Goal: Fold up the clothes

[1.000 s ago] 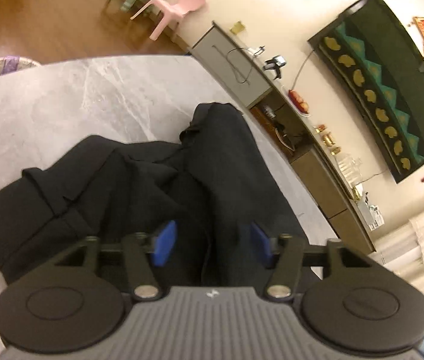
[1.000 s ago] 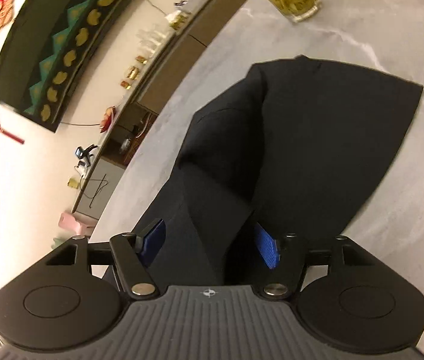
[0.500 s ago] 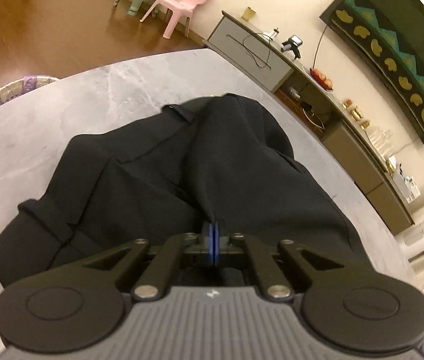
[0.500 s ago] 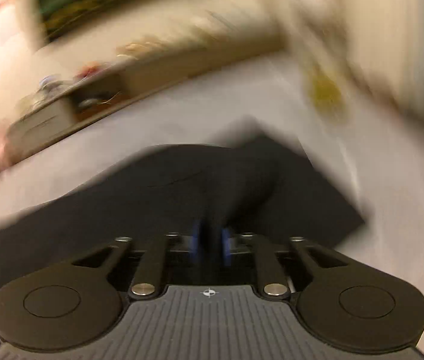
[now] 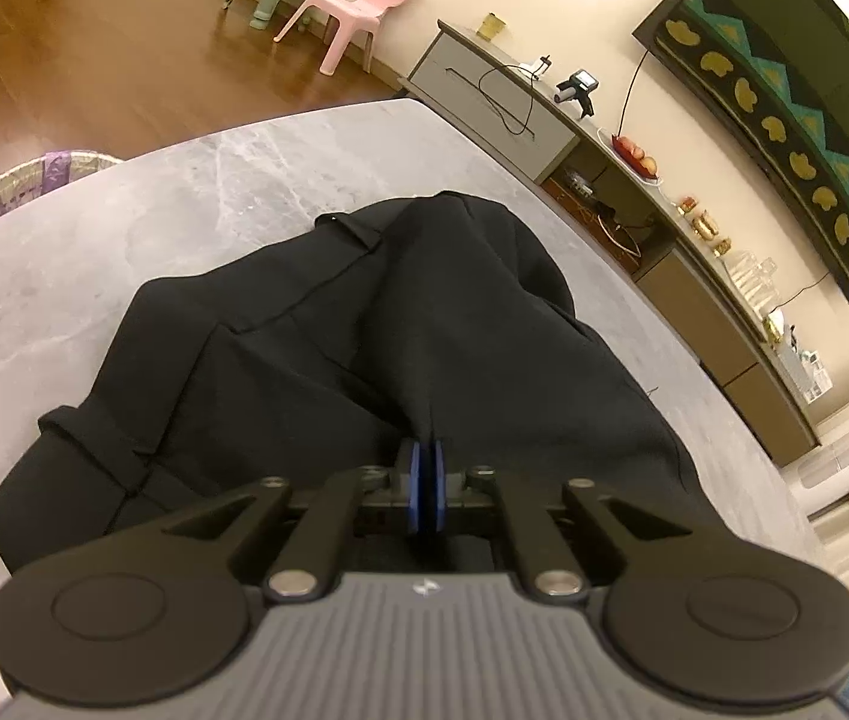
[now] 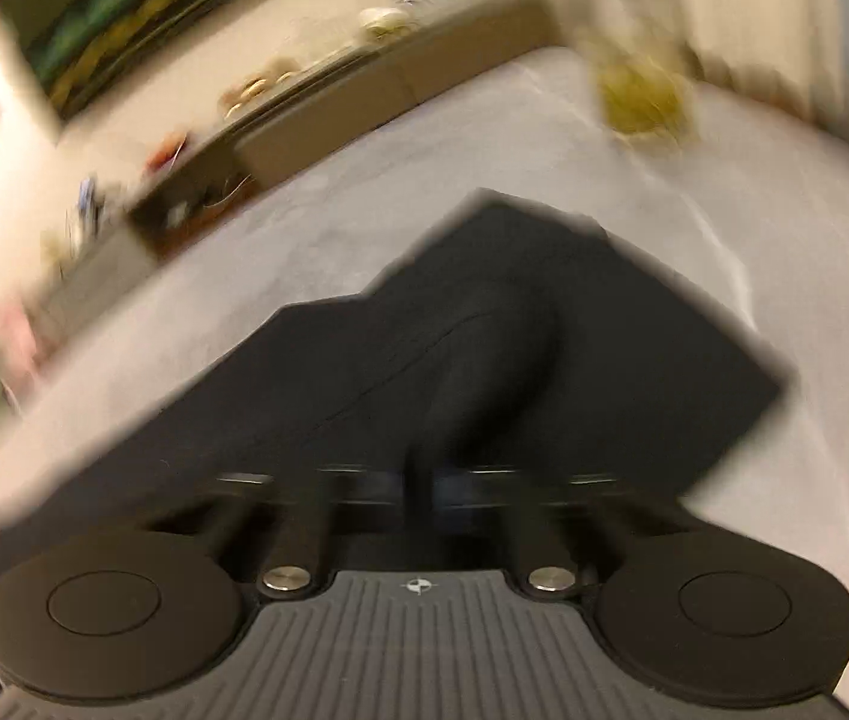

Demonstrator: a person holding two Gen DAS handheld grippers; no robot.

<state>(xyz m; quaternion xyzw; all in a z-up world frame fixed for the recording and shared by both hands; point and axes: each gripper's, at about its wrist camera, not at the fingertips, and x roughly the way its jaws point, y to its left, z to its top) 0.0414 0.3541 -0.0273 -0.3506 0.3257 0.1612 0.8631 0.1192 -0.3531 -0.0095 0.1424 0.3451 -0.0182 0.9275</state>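
Left wrist: left hand-held gripper [image 5: 423, 495] pinched on black trousers [image 5: 316, 348] on the desk [image 5: 124, 198]. Right hand-held gripper [image 6: 421, 489] looks clamped on fabric too, blurry. Lift both evenly, keep edges aligned.

Two fisheye views, each looking forward along its own fingers from close above the surface [image 5: 196, 192]. The left view faces a wall cabinet [image 5: 682, 276]. The right view is motion-blurred. Both share the black garment [image 5: 364, 324] [image 6: 574, 324] and the cabinet.
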